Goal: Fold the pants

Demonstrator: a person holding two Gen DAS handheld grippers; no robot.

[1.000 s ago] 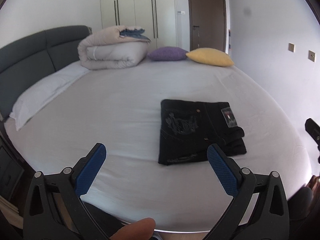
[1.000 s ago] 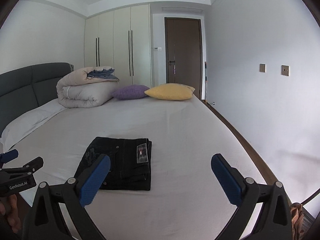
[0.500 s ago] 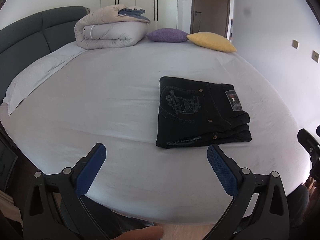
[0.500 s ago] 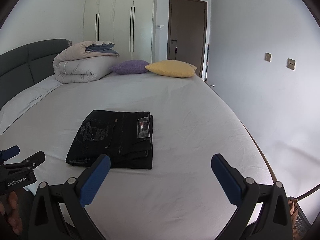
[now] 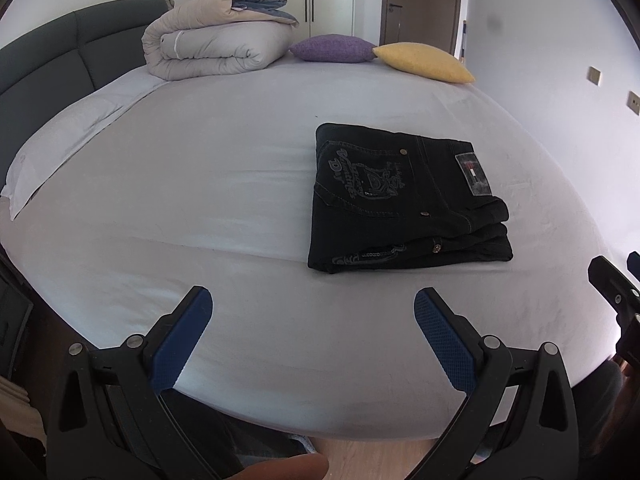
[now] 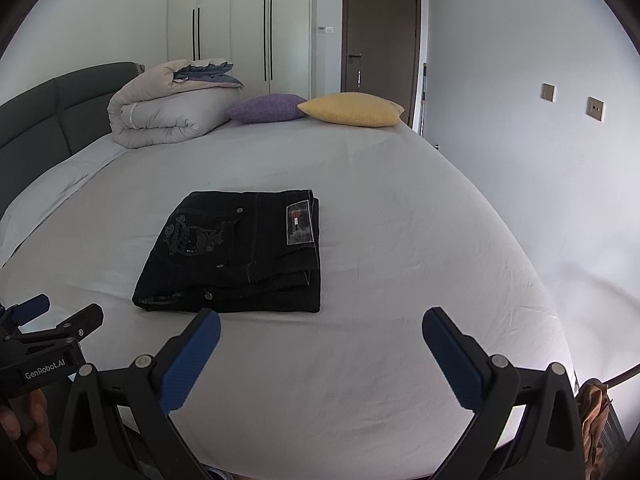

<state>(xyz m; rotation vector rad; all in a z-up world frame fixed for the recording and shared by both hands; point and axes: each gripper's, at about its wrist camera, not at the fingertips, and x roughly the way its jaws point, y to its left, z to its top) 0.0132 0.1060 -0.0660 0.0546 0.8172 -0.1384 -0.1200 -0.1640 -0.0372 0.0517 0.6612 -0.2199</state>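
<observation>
1. nearest the cameras, at the foot of the bed: left gripper [image 5: 313, 300], jaws spread wide, blue pads [image 5: 178, 346] facing each other across bare sheet, nothing between them; a fingertip [image 5: 286, 467] shows at the lower edge of the left view.
2. right gripper [image 6: 321, 320], likewise spread wide and holding nothing; its left pad [image 6: 188, 360] lies just short of the near edge of the pants, apart from them. the left gripper also appears at the left edge of this view, held in a hand [image 6: 24, 428].
3. pants [image 5: 404, 200], black denim, folded into a compact rectangle and lying flat on the bed [image 5: 200, 184], toward its near right part in the left view and just left of centre in the right view [image 6: 236, 252]. stacked layers show at the near edge; an embroidered back pocket [image 5: 360, 172] and a waistband label [image 6: 299, 222] face up. neither gripper touches them.
4. white sheet, lightly creased, around the pants on all sides.
5. pillow [image 5: 68, 140], white, along the left side beside the dark headboard [image 5: 44, 68].
6. far edge of the bed: rolled duvet [image 5: 212, 44], then a purple cushion [image 5: 332, 48] touching a yellow cushion [image 5: 424, 62].
7. beyond the bed: wardrobe [image 6: 240, 28], brown door [image 6: 380, 32], and two wall plates [image 6: 548, 92] on the right wall.
</observation>
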